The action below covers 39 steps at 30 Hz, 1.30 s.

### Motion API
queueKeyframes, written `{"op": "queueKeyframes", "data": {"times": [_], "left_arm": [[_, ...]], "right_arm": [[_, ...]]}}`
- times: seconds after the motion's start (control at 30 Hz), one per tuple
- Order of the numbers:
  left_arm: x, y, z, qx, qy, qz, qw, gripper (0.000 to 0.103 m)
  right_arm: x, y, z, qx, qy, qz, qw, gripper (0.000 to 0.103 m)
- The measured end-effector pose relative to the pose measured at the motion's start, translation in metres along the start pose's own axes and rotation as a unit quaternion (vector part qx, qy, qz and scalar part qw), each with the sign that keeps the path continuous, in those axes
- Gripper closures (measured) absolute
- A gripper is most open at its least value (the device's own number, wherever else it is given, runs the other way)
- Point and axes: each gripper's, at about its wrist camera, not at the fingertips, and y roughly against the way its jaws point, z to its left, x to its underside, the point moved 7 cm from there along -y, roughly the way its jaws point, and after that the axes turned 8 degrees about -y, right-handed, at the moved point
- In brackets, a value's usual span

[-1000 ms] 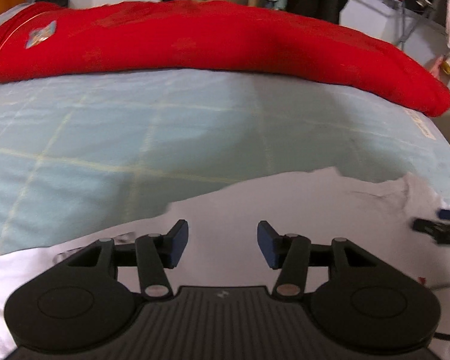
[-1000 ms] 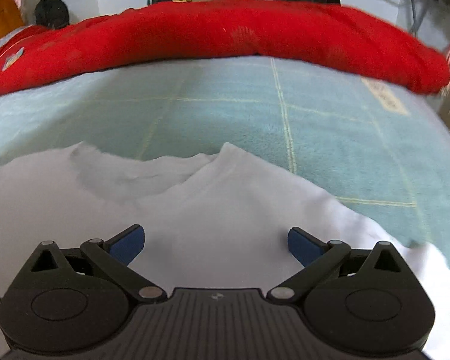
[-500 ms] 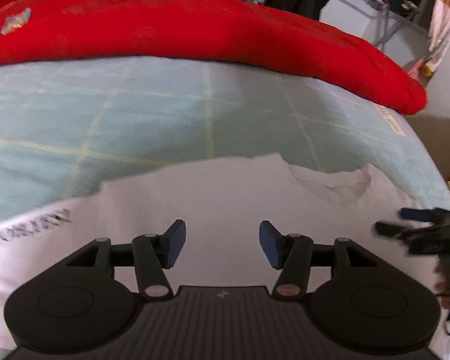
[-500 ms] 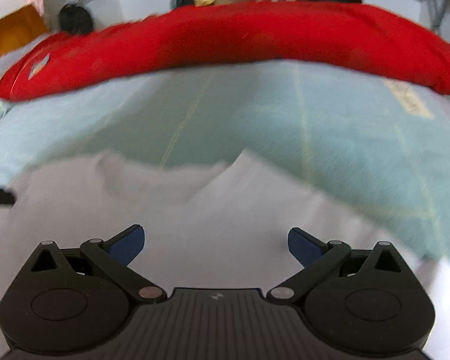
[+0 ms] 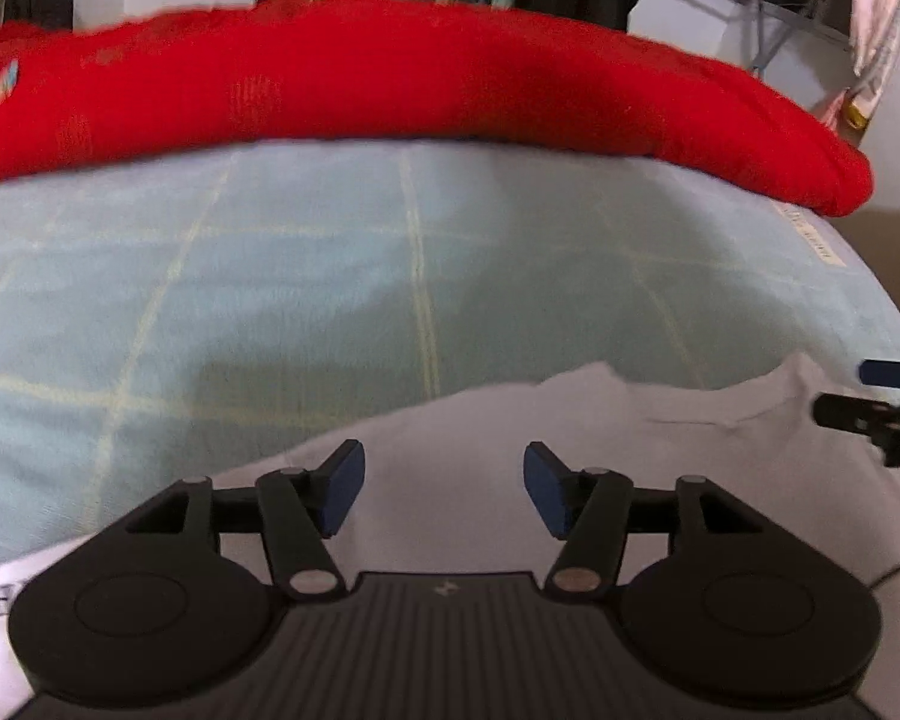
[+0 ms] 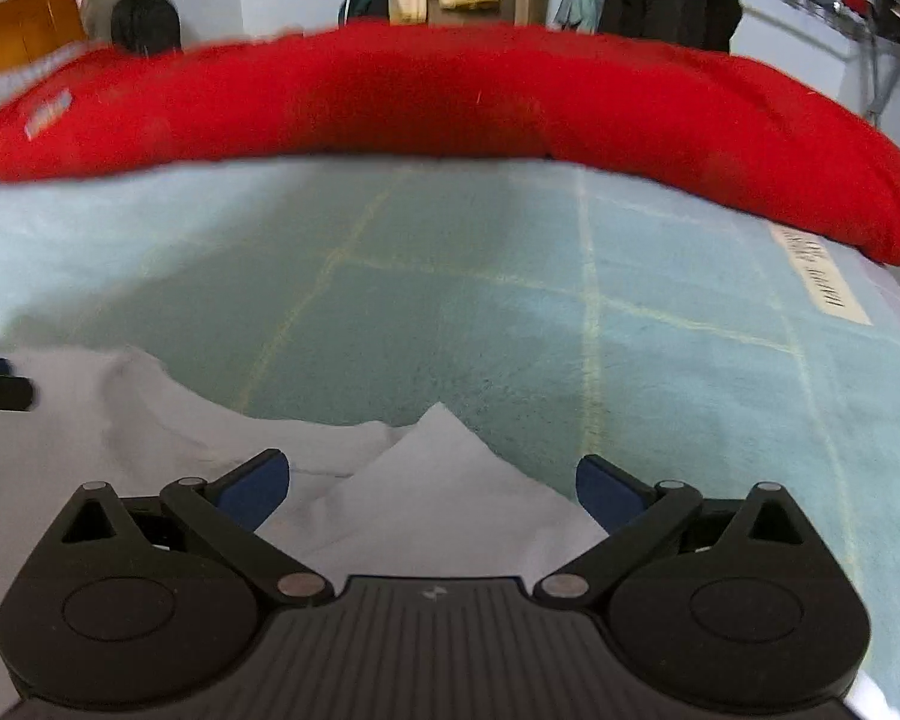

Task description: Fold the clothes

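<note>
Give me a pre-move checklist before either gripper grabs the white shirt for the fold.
1. Left gripper empty: ok, jaws opening, only flat cloth under the gap.
2. Right gripper empty: ok, jaws wide, nothing pinched.
3. White shirt lying flat: not ok, a corner is folded up and the collar edge is rumpled.
4. Bare room on the blue blanket beyond the shirt: ok.
5. Red quilt apart from the shirt: ok, bare blanket between them.
6. Grippers apart from each other: ok, the right one shows only at the left view's edge.

White shirt (image 5: 510,420), red blanket (image 5: 390,78)
</note>
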Motion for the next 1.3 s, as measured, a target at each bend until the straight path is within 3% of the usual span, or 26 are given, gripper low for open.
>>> {"op": "queueKeyframes", "data": {"times": [0.13,0.2,0.27,0.37,0.5,0.63,0.87,0.97,1.07,1.17,1.3], "left_arm": [[0.026,0.024,-0.013,0.002,-0.004,0.011,0.9999,0.041],[0.042,0.020,-0.016,-0.004,-0.002,0.028,0.9996,0.041],[0.048,0.011,-0.015,-0.004,-0.003,0.023,0.9997,0.040],[0.040,-0.007,-0.012,-0.005,-0.016,0.013,0.9998,0.030],[0.007,-0.027,-0.004,-0.008,-0.015,0.015,0.9997,0.034],[-0.007,-0.001,-0.010,0.006,-0.033,-0.006,0.9994,0.033],[0.060,0.066,-0.038,0.041,-0.089,0.020,0.9950,0.032],[0.093,0.078,-0.053,0.053,-0.085,0.037,0.9943,0.032],[0.112,0.070,-0.057,0.047,-0.078,0.048,0.9947,0.030],[0.118,0.068,-0.061,0.040,-0.087,0.050,0.9941,0.026],[0.128,0.083,-0.053,0.039,-0.087,0.074,0.9927,0.026]], "right_arm": [[0.037,0.035,-0.004,0.004,-0.027,0.025,0.999,0.000],[0.056,0.030,-0.010,0.020,-0.034,0.050,0.998,0.000],[0.065,0.020,-0.016,0.029,-0.035,0.048,0.998,0.000],[0.052,0.003,-0.025,0.033,-0.037,0.023,0.998,0.000],[0.023,-0.020,-0.036,0.028,-0.039,0.035,0.998,0.000],[0.008,-0.001,-0.031,0.010,-0.005,0.034,0.999,0.000],[0.064,0.072,-0.005,-0.070,0.053,0.063,0.994,0.000],[0.100,0.086,0.001,-0.083,0.069,0.091,0.990,0.000],[0.130,0.080,0.000,-0.068,0.083,0.106,0.989,0.000],[0.133,0.077,-0.002,-0.070,0.080,0.087,0.991,0.000],[0.129,0.080,-0.002,-0.072,0.083,0.095,0.989,0.000]]}}
